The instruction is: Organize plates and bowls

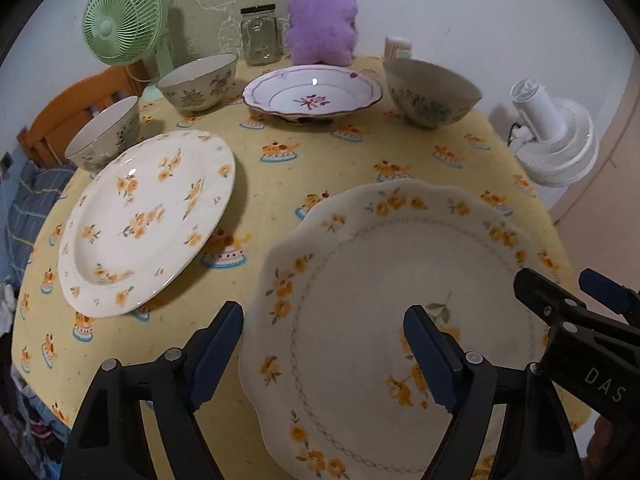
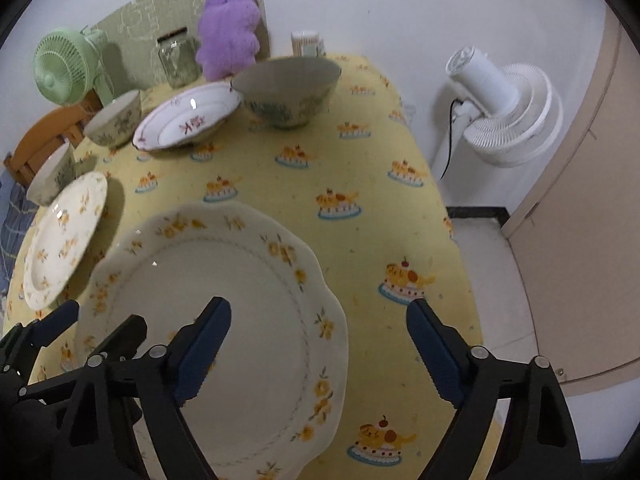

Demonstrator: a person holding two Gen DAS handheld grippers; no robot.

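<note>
White wall behind, yellow cake-print cloth (image 1: 352, 160) over the counter.

Back edge, against a green patterned board (image 1: 224, 0): green desk fan (image 1: 120, 20), glass jar (image 1: 260, 36), purple plush toy (image 1: 322, 24), small toothpick holder (image 1: 398, 47). White floor fan (image 2: 504, 108) stands off the counter's right side; wooden chair back (image 1: 76, 112) shows at far left.

Dishes on the cloth:
- scalloped plate (image 1: 384, 304), cream with orange flowers, nearest the cameras, flat
- round flowered plate (image 1: 148, 216) to its left, apart from it, no overlap
- small bowl (image 1: 106, 136) just beyond the round plate's far rim
- second floral bowl (image 1: 198, 82) further back
- shallow white dish with red motif (image 1: 312, 94) at centre back
- larger green-pattern bowl (image 1: 432, 92) right of that dish, close to it, upright

Nothing is stacked.

Left gripper (image 1: 324, 344): jaws wide, straddling the left rim of the scalloped plate. Outer finger over bare cloth, inner finger over the plate's well. Pads not pressing the plate; nothing held.

Right gripper (image 2: 320, 340): jaws wide, straddling the same plate's right rim, one finger over the well, the other over the cloth. No grip either.

Each gripper shows in the other's view at the frame edge, so they sit close together on opposite sides of that plate. Whether the fingertips touch the plate or hang just above it, I cannot tell.
</note>
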